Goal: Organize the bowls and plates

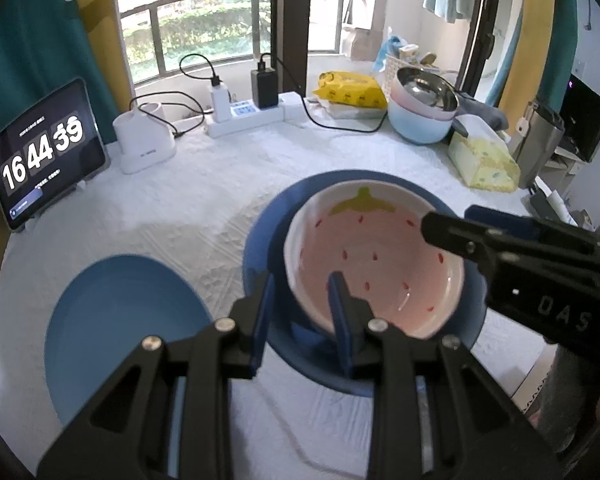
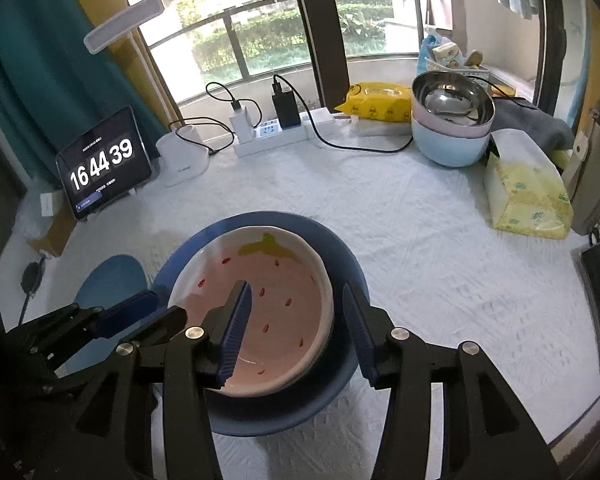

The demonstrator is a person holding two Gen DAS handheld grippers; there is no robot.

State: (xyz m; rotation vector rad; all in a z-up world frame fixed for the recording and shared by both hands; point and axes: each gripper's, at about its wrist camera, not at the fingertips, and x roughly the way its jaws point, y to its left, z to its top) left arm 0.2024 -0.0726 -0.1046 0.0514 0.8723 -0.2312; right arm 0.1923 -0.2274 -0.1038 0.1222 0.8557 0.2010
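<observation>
Left wrist view:
Left gripper (image 1: 302, 312): jaws wide, straddling near-left rim of strawberry bowl (image 1: 374, 264).
Bowl seat: inside blue bowl (image 1: 260, 240).
Blue plate (image 1: 120, 332): near left, apart.

Right wrist view:
Right gripper (image 2: 300, 320): jaws wide, straddling bowl's near-right rim.
Stacked bowls (image 2: 450, 128): far right.

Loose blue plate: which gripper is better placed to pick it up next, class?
Left. The loose blue plate lies beside the left gripper; the right gripper straddles the far rim of the strawberry bowl.
</observation>
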